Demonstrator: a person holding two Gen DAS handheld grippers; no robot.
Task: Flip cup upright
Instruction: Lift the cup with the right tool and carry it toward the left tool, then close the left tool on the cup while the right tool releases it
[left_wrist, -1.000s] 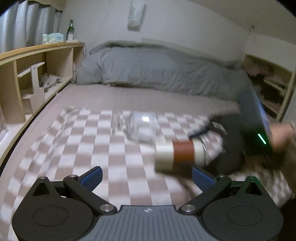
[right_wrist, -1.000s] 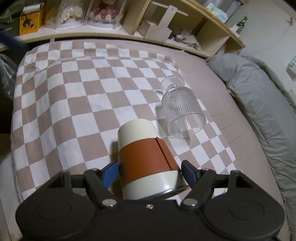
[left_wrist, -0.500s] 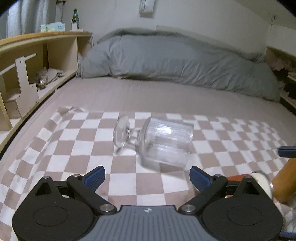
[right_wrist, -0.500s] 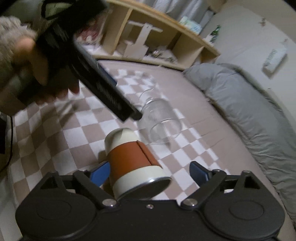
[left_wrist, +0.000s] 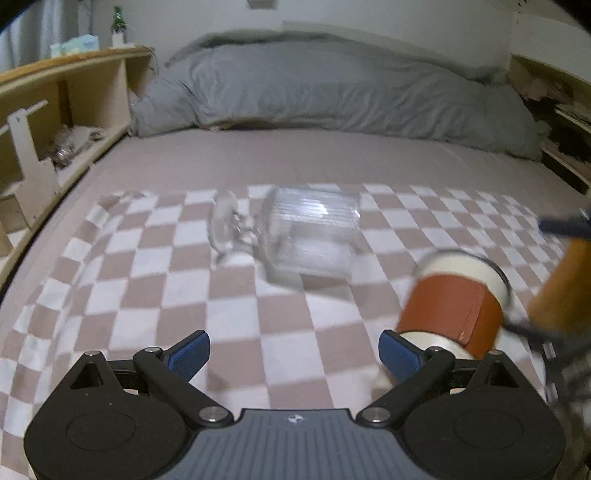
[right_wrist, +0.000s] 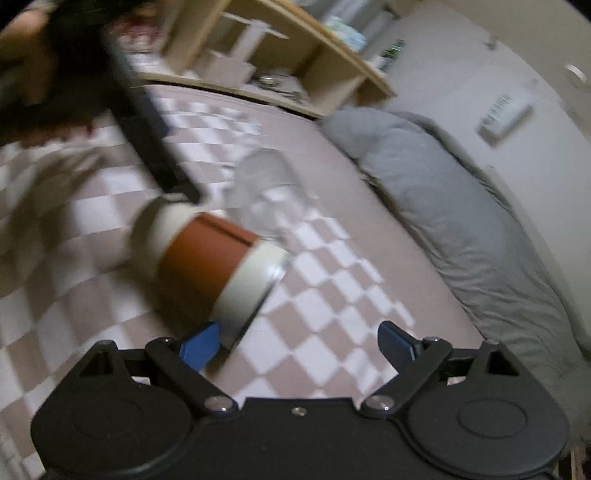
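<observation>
The cream cup with the brown sleeve (right_wrist: 210, 258) lies on its side on the checkered blanket (left_wrist: 229, 321) spread over the bed, toward the blanket's near edge, just beside a ribbed stemmed glass (left_wrist: 306, 236) that also lies tipped over. The left gripper (left_wrist: 293, 352) and right gripper (right_wrist: 297, 341) both have their fingers spread wide and hold nothing. The cup looks light, stiff and apt to roll, so the grippy sleeve at mid-body seems the safest hold, well clear of the fragile glass.

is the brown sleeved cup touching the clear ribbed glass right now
Apart. The left wrist view shows a strip of checkered blanket between the cup and the glass, both lying on their sides. The right wrist view overlaps them and is blurred.
</observation>
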